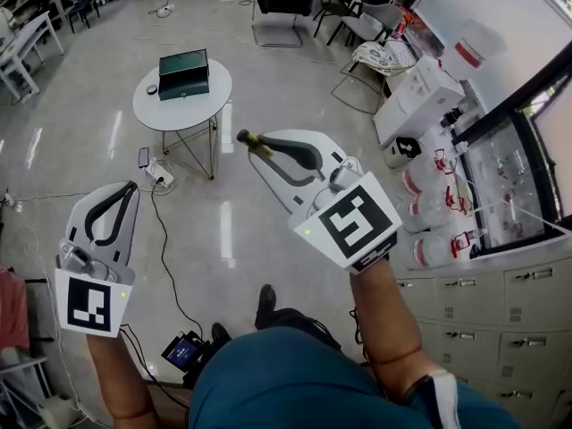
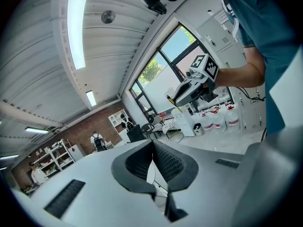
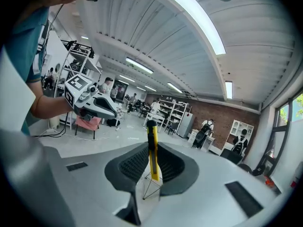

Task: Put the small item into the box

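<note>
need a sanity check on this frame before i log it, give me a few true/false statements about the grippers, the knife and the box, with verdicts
1. The right gripper is clamped on a yellow utility knife. True.
2. The left gripper also holds an item. False: its jaws are together with nothing between them.
3. The green box stands on the floor. False: it sits on a round white table.
4. The knife is already in the box. False: it is in the right gripper, far from the box.
5. Clear jugs stand on the floor beside the cabinets at the person's right. True.
</note>
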Demonstrator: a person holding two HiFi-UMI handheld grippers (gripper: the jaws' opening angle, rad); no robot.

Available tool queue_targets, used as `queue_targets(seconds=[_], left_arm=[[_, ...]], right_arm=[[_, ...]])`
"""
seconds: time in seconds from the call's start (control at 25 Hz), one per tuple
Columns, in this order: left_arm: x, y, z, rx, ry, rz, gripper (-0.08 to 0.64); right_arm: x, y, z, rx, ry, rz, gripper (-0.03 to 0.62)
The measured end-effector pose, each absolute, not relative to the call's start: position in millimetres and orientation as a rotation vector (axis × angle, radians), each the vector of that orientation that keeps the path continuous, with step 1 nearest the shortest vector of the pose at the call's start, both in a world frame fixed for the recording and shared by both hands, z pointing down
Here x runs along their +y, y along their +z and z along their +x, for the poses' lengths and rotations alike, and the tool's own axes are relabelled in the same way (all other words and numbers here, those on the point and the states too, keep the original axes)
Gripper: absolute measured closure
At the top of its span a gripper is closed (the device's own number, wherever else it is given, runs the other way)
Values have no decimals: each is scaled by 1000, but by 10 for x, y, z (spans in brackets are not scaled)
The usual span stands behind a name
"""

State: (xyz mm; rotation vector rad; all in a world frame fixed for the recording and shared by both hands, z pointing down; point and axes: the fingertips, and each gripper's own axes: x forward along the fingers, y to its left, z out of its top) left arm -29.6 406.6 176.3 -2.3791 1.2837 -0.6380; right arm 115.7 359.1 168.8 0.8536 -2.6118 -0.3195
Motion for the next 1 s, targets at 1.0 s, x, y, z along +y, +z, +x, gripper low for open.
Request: queue_targets(seconds=[1.0], left_arm=[[2262,1983,258,1191,-668,-2446,541]], right_arm=[[1928,1921,1777,-2585,-227,949,517]])
